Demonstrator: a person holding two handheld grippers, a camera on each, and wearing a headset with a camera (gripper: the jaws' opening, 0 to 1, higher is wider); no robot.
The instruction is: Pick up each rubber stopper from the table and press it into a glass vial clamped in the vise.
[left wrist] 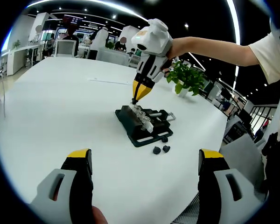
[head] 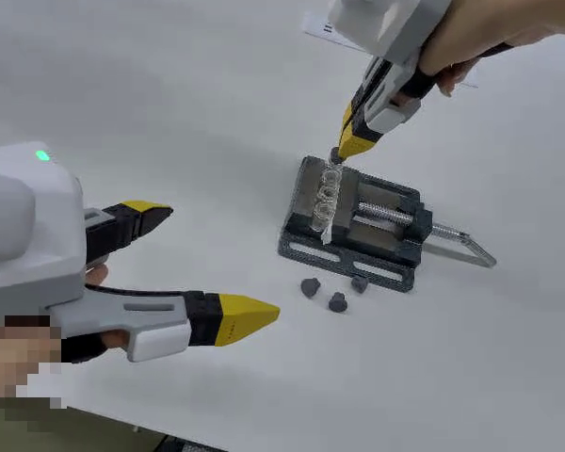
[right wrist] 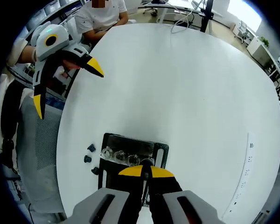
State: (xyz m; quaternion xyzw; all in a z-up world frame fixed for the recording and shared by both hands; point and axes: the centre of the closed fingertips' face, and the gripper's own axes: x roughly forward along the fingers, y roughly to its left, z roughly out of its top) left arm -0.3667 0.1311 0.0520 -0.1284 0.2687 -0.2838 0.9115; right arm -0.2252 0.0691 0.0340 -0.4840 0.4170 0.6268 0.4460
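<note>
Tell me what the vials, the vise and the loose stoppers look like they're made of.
Vials: clear glass, by the see-through, glinting walls. Vise: probably cast metal, painted matte dark grey, with a bare shiny steel screw. Stoppers: dull dark grey, no shine, likely rubber.

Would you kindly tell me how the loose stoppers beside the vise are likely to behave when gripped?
The stoppers look small, dark and matte, so probably light and slightly squashy, gripping well rather than slipping. They lie tilted different ways on the table, seemingly tapered, so a nudge may roll one in a curve.
</note>
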